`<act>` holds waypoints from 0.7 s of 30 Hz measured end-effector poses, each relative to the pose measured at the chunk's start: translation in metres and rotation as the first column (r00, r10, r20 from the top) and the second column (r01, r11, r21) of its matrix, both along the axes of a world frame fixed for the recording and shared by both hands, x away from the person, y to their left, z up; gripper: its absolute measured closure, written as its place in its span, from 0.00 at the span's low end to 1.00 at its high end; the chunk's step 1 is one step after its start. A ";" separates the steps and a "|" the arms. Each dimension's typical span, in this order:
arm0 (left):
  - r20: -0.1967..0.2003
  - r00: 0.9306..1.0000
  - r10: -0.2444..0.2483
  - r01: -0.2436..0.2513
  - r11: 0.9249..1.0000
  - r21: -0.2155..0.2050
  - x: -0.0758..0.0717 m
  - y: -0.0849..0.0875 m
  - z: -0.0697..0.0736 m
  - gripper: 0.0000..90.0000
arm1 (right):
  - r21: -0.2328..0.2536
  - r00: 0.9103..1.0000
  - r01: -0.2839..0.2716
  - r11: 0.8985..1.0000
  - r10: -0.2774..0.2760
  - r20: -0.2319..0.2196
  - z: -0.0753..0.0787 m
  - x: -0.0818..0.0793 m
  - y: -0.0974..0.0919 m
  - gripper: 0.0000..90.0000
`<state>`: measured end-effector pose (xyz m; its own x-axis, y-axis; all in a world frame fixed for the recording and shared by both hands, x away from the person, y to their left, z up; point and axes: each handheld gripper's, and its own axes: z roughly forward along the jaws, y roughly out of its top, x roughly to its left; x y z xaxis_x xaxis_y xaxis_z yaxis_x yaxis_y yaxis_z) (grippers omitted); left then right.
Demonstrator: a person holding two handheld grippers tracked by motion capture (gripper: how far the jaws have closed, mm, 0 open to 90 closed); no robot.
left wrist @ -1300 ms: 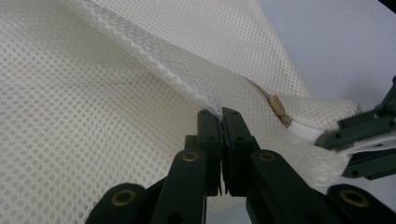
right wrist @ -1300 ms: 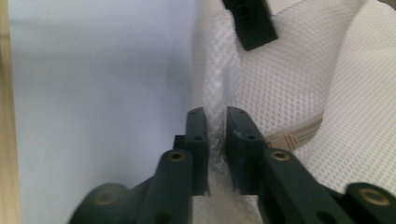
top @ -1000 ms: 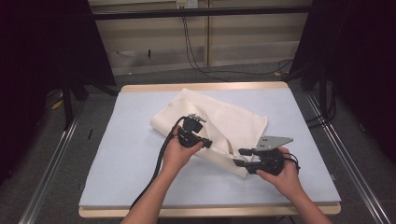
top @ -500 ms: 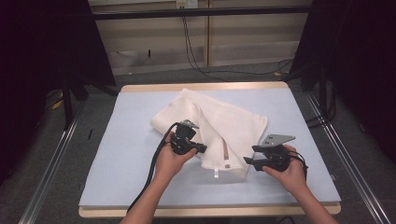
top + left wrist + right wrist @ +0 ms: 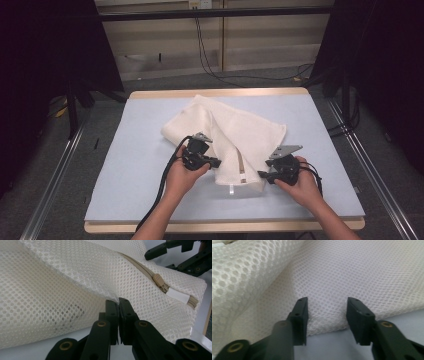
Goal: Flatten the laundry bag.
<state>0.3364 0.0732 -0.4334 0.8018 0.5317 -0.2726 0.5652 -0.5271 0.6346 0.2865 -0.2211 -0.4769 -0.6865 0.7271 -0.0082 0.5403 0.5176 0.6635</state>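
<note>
White mesh, honeycomb-woven, makes up the laundry bag that we are handling on the pale blue table. Our left gripper has its jaws pressed together on a fold of the mesh, pinched right at their tips; just beyond and to the right of them runs the beige zipper, its slider near the white tab at the corner. Our right gripper has its jaws spread, the bag's edge lying between and just ahead of them, not yet gripped. We judge the work early (one hold made, one to go): the bag lies rumpled and folded over itself, and the right jaws must close before any straightening or folding.
</note>
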 end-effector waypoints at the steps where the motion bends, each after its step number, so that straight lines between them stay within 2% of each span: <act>1: 0.006 1.000 -0.006 0.006 1.000 0.008 0.000 0.001 0.000 0.97 | 0.008 1.000 -0.009 1.000 0.009 -0.007 0.000 0.000 0.000 0.71; 3: 0.002 1.000 0.002 -0.002 1.000 -0.008 -0.001 0.002 0.001 0.97 | 0.004 1.000 -0.019 1.000 0.019 -0.018 0.001 0.000 0.002 0.82; 4: 0.011 1.000 0.003 -0.003 1.000 -0.003 -0.002 0.003 0.002 0.97 | 0.024 0.999 -0.027 0.999 0.028 -0.020 0.000 0.000 0.002 0.89; 5: 0.011 1.000 0.003 -0.003 1.000 -0.003 -0.002 0.003 0.002 0.97 | 0.024 0.999 -0.027 0.999 0.028 -0.020 0.000 0.000 0.002 0.89; 6: 0.017 1.000 -0.001 0.002 1.000 -0.009 -0.003 0.004 0.003 0.97 | 0.037 0.999 -0.032 0.999 0.033 -0.031 0.000 0.001 0.001 1.00; 9: 0.026 1.000 0.002 -0.001 1.000 -0.019 -0.006 0.006 0.004 0.96 | 0.029 0.999 -0.024 0.999 0.025 -0.031 0.001 0.002 0.002 1.00; 11: 0.027 1.000 0.002 -0.002 1.000 -0.022 -0.006 0.006 0.004 0.96 | 0.041 0.999 -0.014 0.999 0.016 -0.039 0.002 0.002 0.001 1.00; 15: 0.019 1.000 -0.003 0.003 1.000 -0.019 -0.007 0.007 0.001 0.97 | 0.035 1.000 0.026 0.999 -0.025 -0.014 0.003 0.007 -0.006 1.00; 16: 0.012 1.000 -0.001 0.001 1.000 -0.030 -0.007 0.008 0.000 0.97 | 0.041 0.998 0.063 0.997 -0.063 -0.004 0.004 0.011 -0.014 1.00; 18: 0.010 1.000 -0.009 0.009 0.999 -0.036 -0.008 0.008 -0.001 0.97 | 0.048 0.996 0.093 0.994 -0.093 -0.009 0.004 0.016 -0.023 1.00; 21: 0.024 1.000 -0.015 0.016 0.999 -0.045 -0.012 0.006 -0.004 0.96 | 0.037 0.992 0.125 0.991 -0.126 0.013 0.008 0.023 -0.033 1.00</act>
<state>0.3243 0.0789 -0.4372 0.8164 0.5067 -0.2771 0.5417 -0.5058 0.6713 0.3097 -0.2538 -0.4685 -0.5897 0.8076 0.0094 0.5888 0.4220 0.6894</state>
